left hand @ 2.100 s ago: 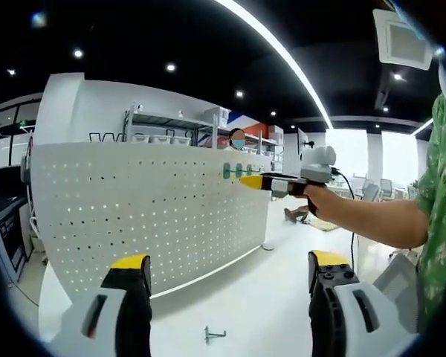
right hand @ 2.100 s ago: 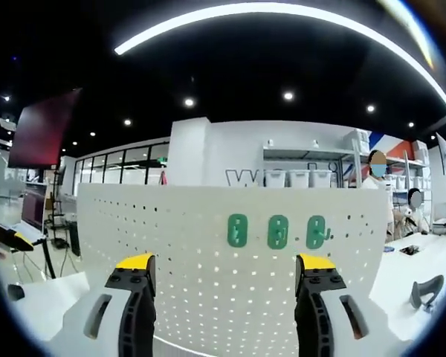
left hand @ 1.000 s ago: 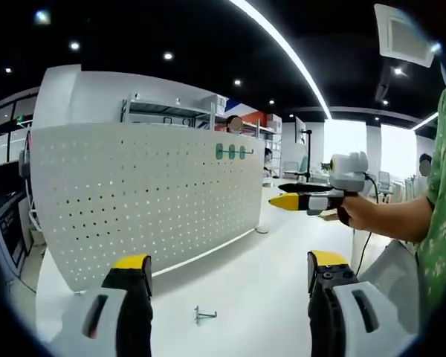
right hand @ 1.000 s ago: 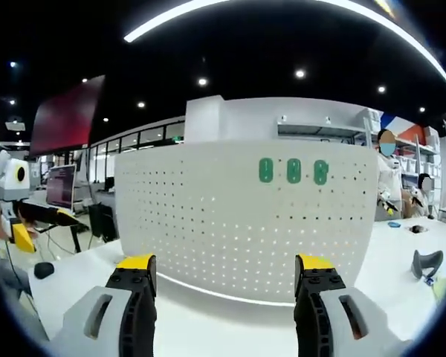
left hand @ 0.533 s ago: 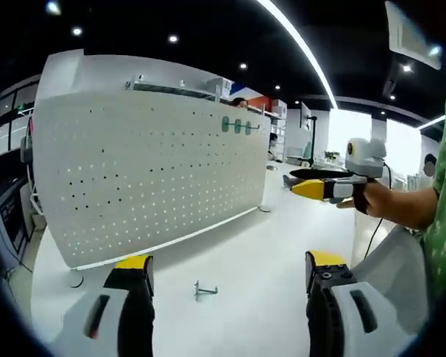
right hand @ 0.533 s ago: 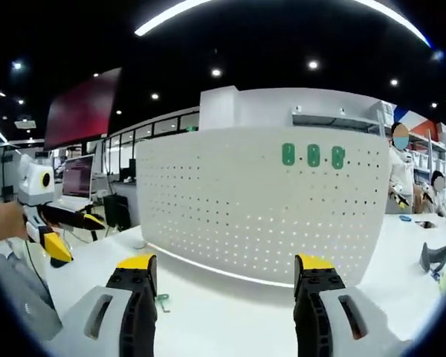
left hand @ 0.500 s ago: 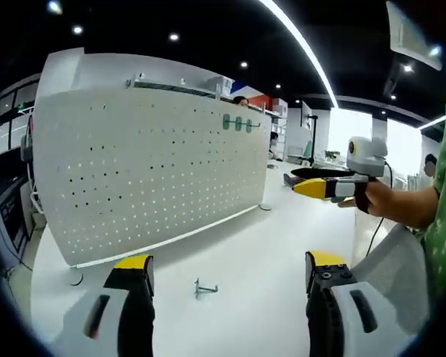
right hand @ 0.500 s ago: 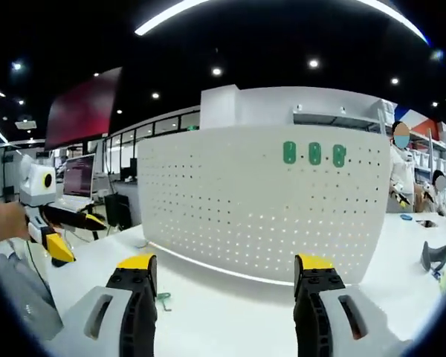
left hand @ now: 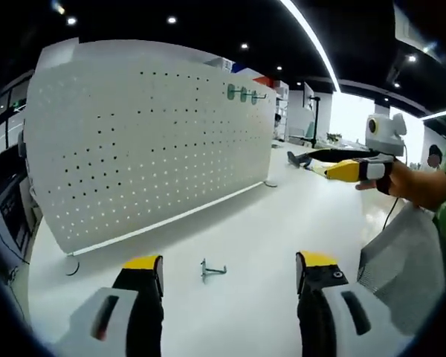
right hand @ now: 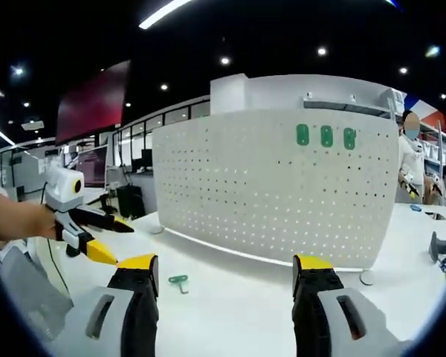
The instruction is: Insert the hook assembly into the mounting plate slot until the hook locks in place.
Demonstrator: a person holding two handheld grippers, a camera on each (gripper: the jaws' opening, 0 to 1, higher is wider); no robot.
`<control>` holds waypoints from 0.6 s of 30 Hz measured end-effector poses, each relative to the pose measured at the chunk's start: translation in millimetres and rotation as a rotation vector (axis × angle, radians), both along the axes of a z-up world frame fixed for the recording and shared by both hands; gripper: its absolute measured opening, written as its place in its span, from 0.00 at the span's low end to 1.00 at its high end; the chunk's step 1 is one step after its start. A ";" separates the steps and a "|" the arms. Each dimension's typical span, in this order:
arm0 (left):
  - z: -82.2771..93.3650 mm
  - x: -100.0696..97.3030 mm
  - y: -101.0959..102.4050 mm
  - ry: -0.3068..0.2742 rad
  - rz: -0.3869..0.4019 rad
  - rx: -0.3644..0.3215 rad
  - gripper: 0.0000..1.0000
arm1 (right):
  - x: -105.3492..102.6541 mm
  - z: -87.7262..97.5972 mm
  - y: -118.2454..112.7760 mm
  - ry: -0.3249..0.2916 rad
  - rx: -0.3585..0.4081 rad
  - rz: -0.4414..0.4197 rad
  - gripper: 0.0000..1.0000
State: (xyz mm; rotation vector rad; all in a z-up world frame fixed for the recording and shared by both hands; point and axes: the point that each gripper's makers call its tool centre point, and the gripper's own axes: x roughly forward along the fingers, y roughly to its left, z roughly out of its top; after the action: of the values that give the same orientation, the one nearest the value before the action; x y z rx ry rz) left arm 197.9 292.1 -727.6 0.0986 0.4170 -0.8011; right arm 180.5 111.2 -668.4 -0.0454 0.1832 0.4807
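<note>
White pegboard (left hand: 149, 141) upright on table (left hand: 267, 245), three green mounts (right hand: 325, 136) at 1 o'clock; left gripper (left hand: 230, 271) jaws wide, empty; right gripper (right hand: 223, 271) wide, empty; hook (left hand: 212, 269) lying on table between left jaws

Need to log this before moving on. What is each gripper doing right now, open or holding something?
Left gripper: open, holding nothing; the hook lies on the table ahead.
Right gripper: open, holding nothing.

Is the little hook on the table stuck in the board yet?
Not yet. The hook lies loose on the white table, apart from the pegboard.
</note>
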 end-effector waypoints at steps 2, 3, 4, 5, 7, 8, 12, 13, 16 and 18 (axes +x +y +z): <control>-3.8 3.4 -2.8 0.003 -0.010 0.005 0.69 | -2.4 -4.2 1.5 0.017 0.001 0.009 0.74; -4.9 4.2 -3.3 0.004 -0.012 0.008 0.68 | -3.1 -5.5 2.1 0.022 0.003 0.012 0.74; -8.0 6.1 -4.5 0.007 -0.018 0.017 0.65 | -4.1 -6.7 2.8 0.027 0.004 0.016 0.74; -10.4 7.6 -5.1 0.009 -0.021 0.023 0.63 | -4.9 -7.5 3.5 0.029 0.004 0.020 0.74; -17.8 11.0 -6.3 0.020 -0.027 0.039 0.58 | -7.3 -9.8 5.8 0.041 0.003 0.032 0.74; -21.0 12.8 -6.2 0.025 -0.027 0.045 0.56 | -8.5 -10.6 6.8 0.045 0.004 0.036 0.74; -33.6 18.5 -8.3 0.038 -0.033 0.076 0.52 | -11.8 -14.0 9.7 0.059 0.004 0.053 0.74; -34.7 19.0 -8.5 0.037 -0.034 0.082 0.51 | -12.2 -15.1 10.3 0.063 0.005 0.056 0.74; -45.7 23.1 -9.6 0.041 -0.041 0.127 0.46 | -13.0 -18.2 12.9 0.073 0.002 0.066 0.74; -50.7 24.3 -11.1 0.039 -0.050 0.152 0.43 | -13.3 -20.1 14.7 0.078 0.001 0.072 0.74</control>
State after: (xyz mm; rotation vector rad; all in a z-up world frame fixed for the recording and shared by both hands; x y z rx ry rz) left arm 222.3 280.9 -778.3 0.2358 0.5138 -0.8210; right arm 167.2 125.9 -688.5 -0.0327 0.2587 0.5550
